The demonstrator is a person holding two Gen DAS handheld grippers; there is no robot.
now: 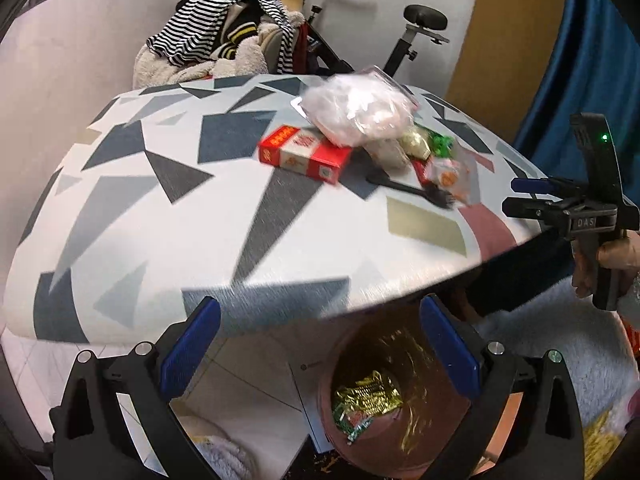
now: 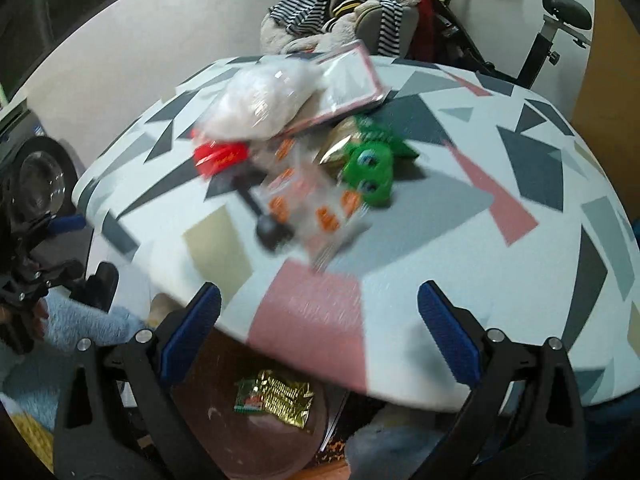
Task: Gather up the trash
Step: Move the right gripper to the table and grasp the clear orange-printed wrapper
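Note:
A pile of trash lies on the patterned table [image 1: 160, 220]: a red and white box [image 1: 304, 154], a clear bag of white stuff [image 1: 360, 110], a black plastic fork [image 1: 412, 192], an orange-printed wrapper [image 1: 448, 178] and green wrappers [image 1: 442, 144]. In the right wrist view the fork [image 2: 260, 216], the orange wrapper [image 2: 316, 208] and the green wrappers [image 2: 372, 168] show too. A brown bin [image 1: 400, 408] below the table edge holds a gold wrapper [image 1: 368, 396]. My left gripper [image 1: 320, 360] is open and empty above the bin. My right gripper [image 2: 320, 340] is open and empty at the table edge.
The bin [image 2: 256, 440] sits under the table edge [image 2: 400, 392]. A chair piled with striped clothes [image 1: 224, 36] and an exercise bike [image 1: 416, 28] stand behind the table. A washing machine [image 2: 36, 176] is at the left. The right gripper shows at the right edge [image 1: 520, 196].

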